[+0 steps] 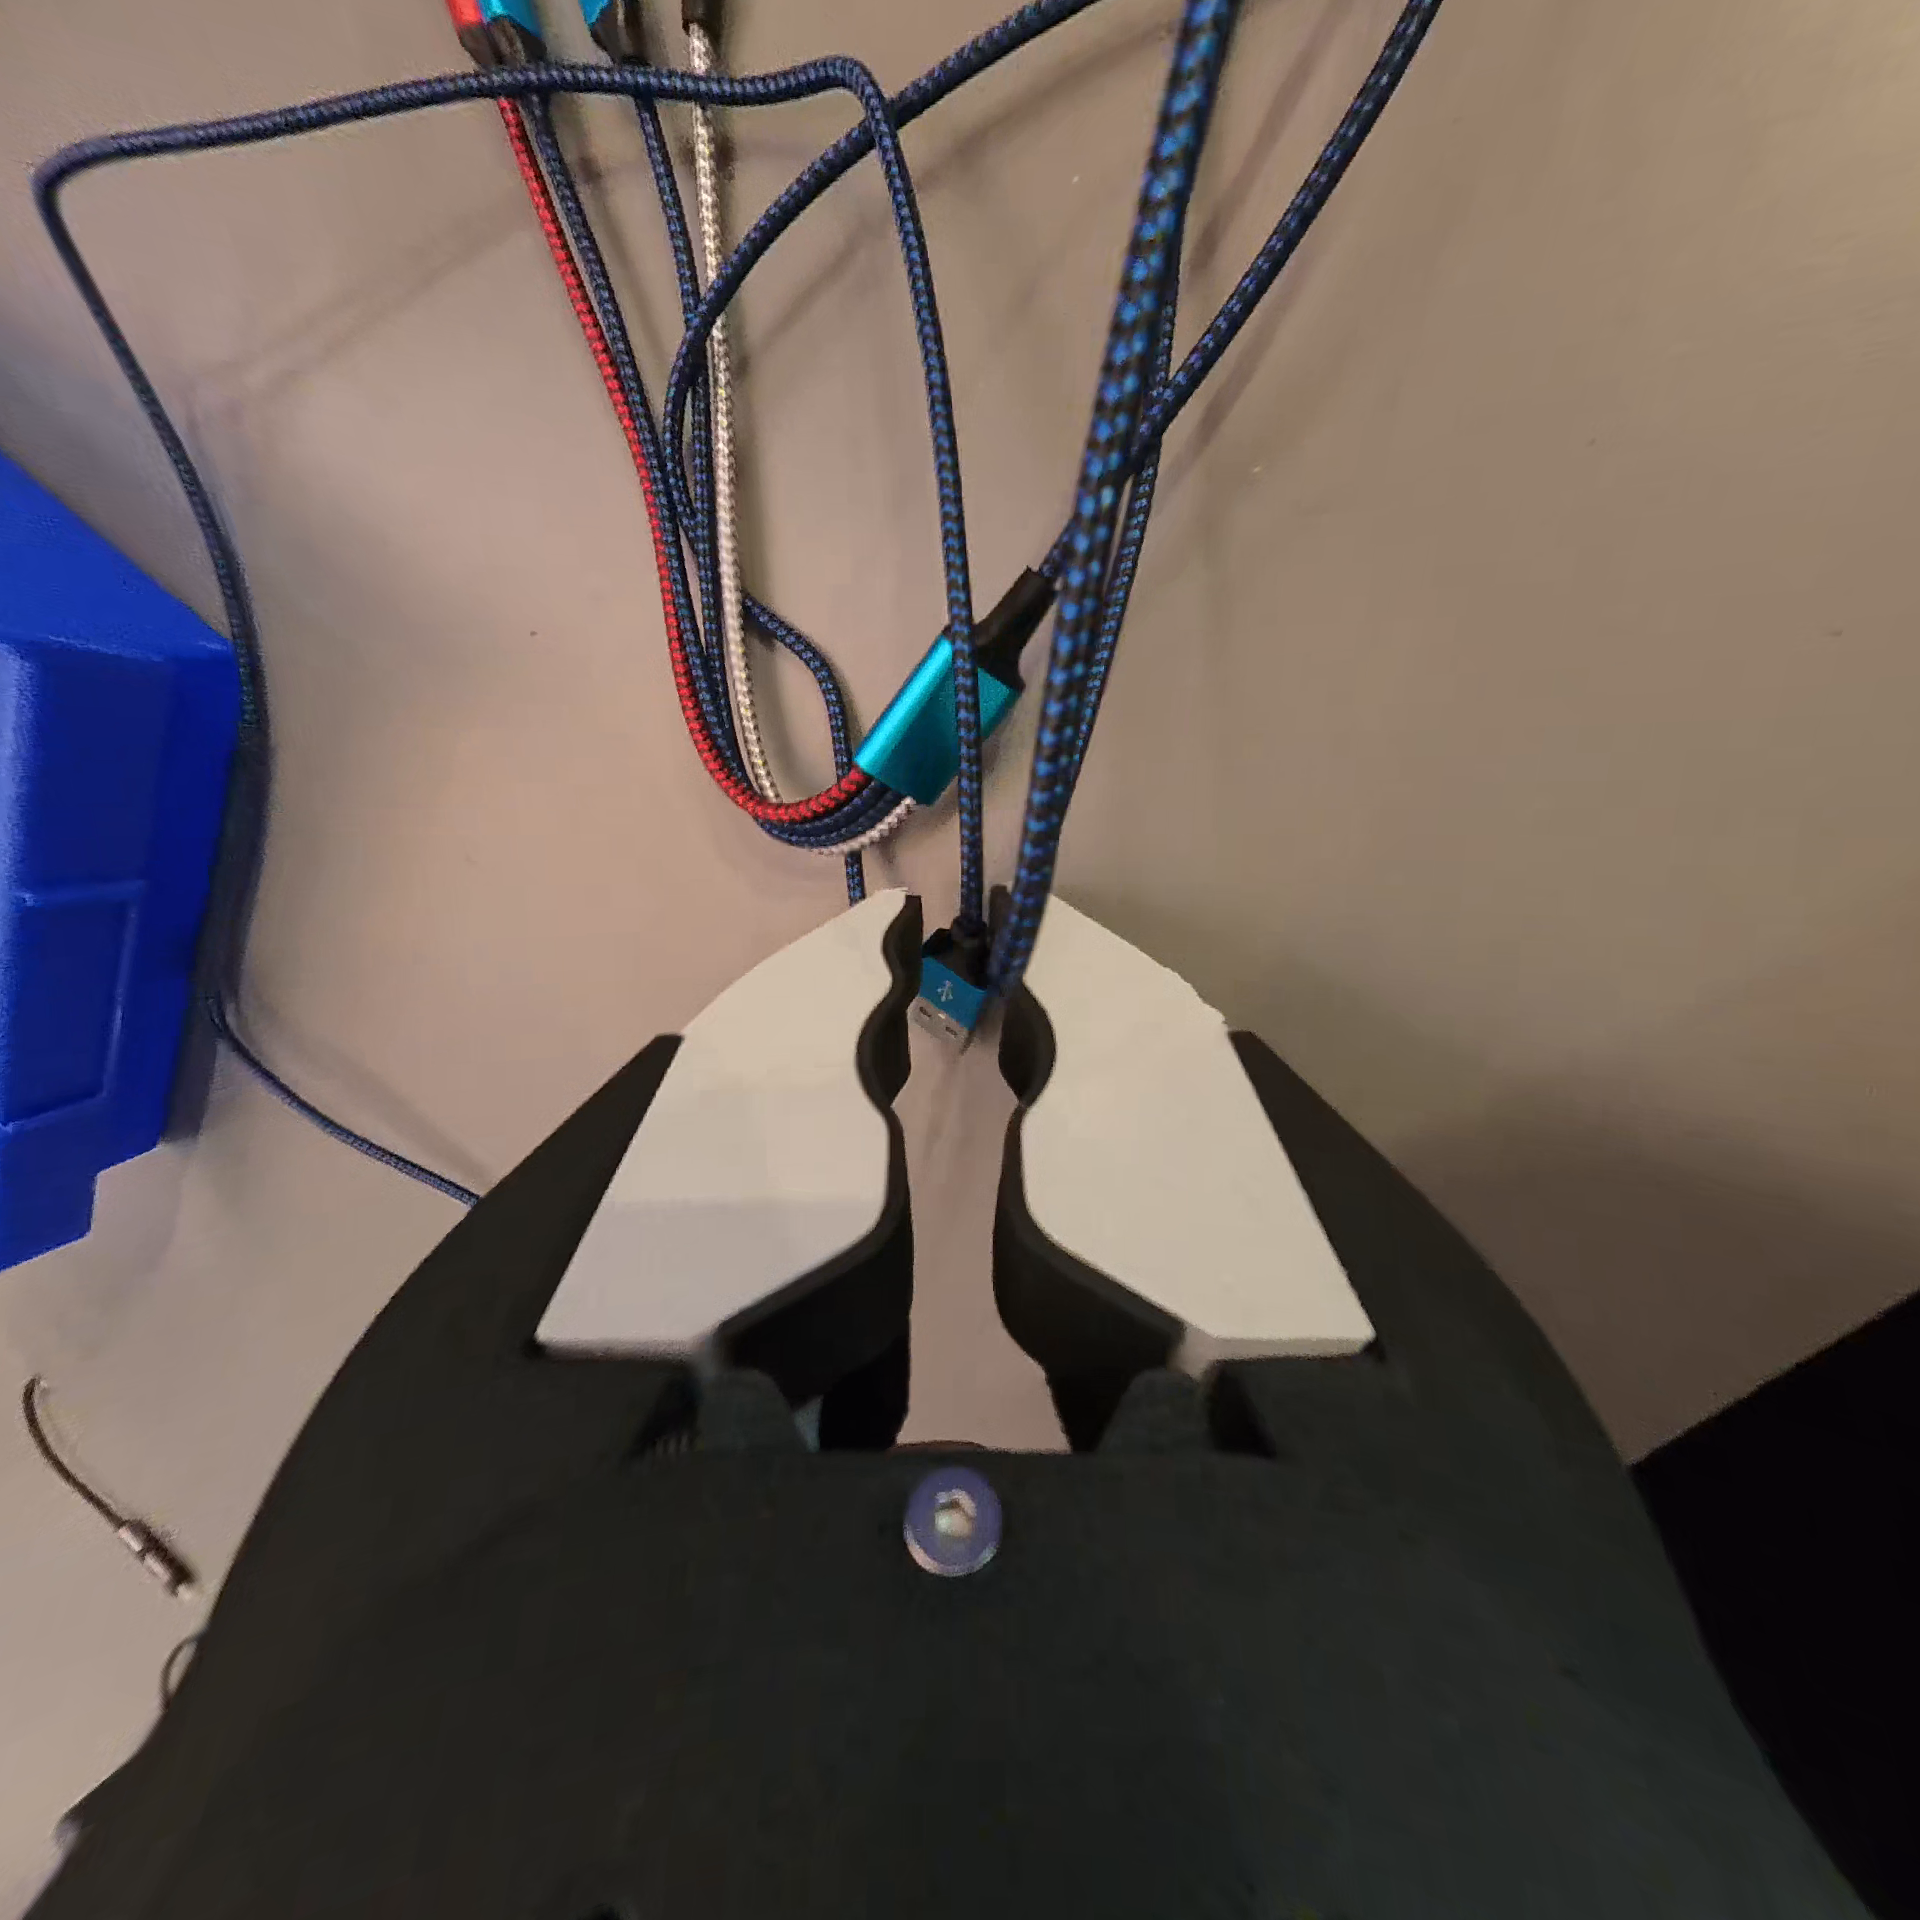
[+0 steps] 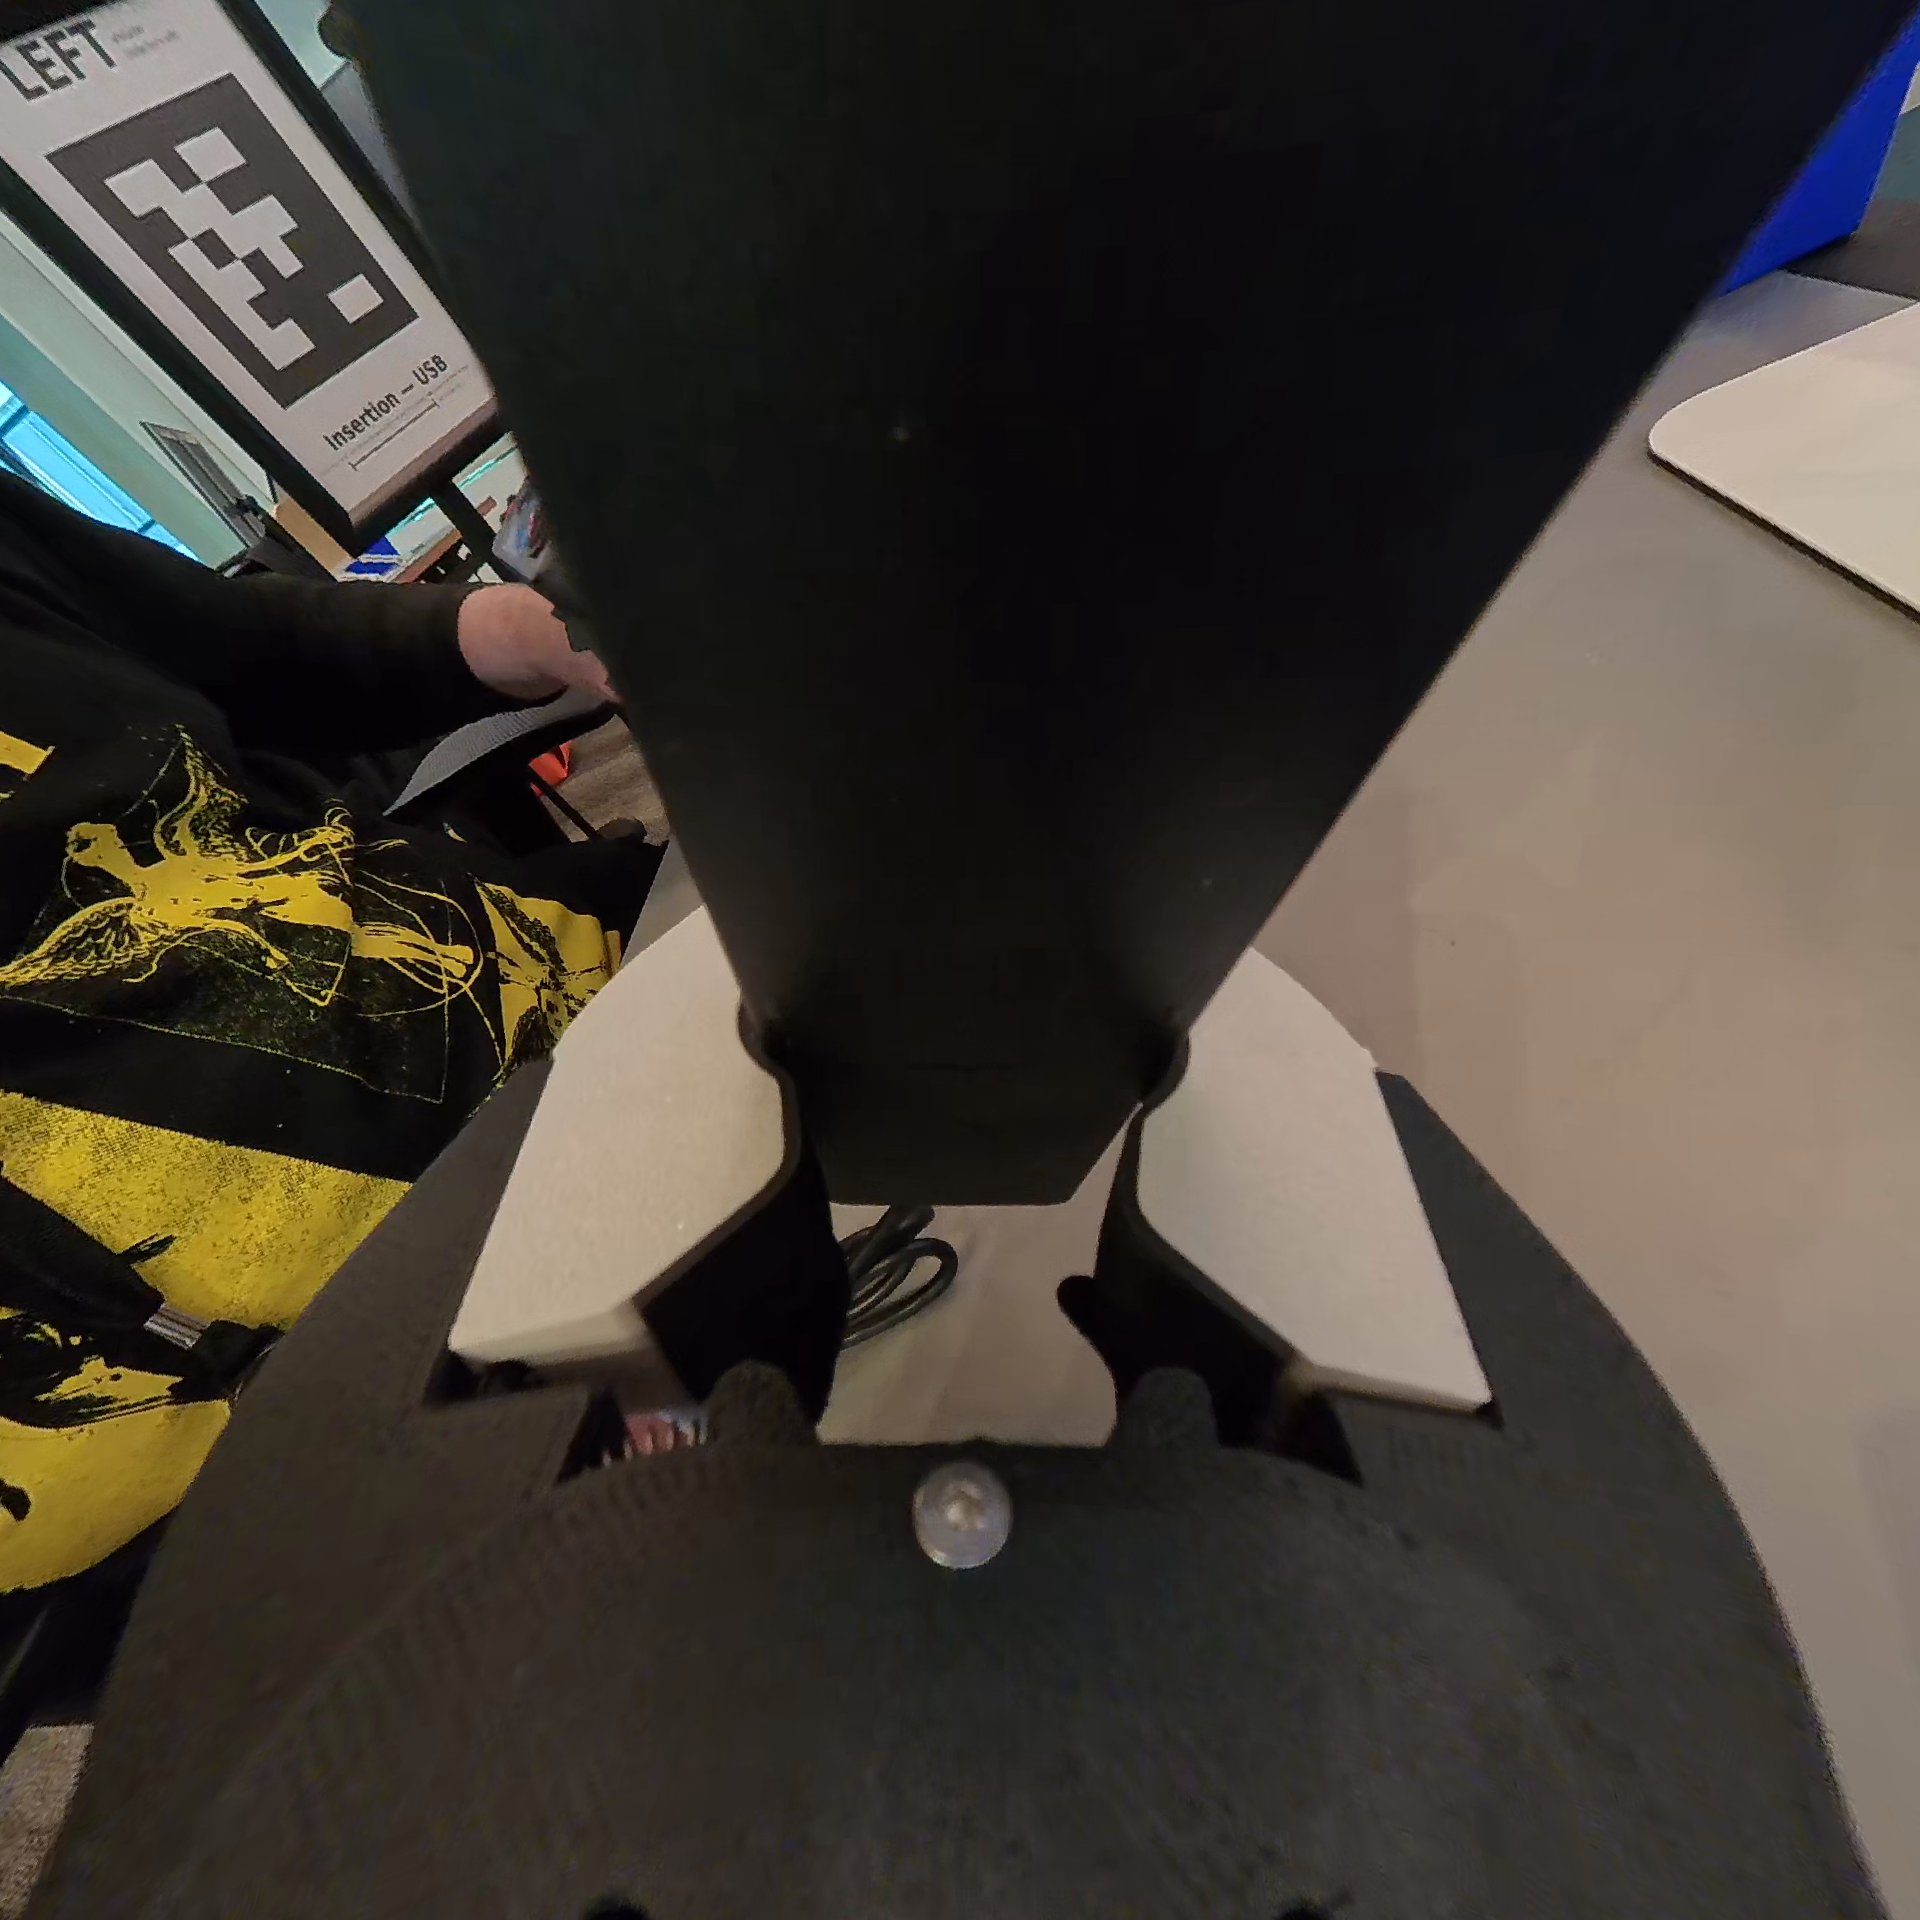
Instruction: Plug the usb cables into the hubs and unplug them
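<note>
The left gripper (image 1: 954, 982) had its jaws clamped on a blue USB plug (image 1: 948, 1000), long axis running along the fingers, metal tip toward the camera. The right gripper (image 2: 961, 1049) had its jaws clamped on a black hub (image 2: 966, 520) extending away lengthwise.

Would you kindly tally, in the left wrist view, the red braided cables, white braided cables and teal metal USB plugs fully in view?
Red braided cable: 1
White braided cable: 1
Teal metal USB plugs: 2, one loose, one in the left tool
Total: 4
</note>
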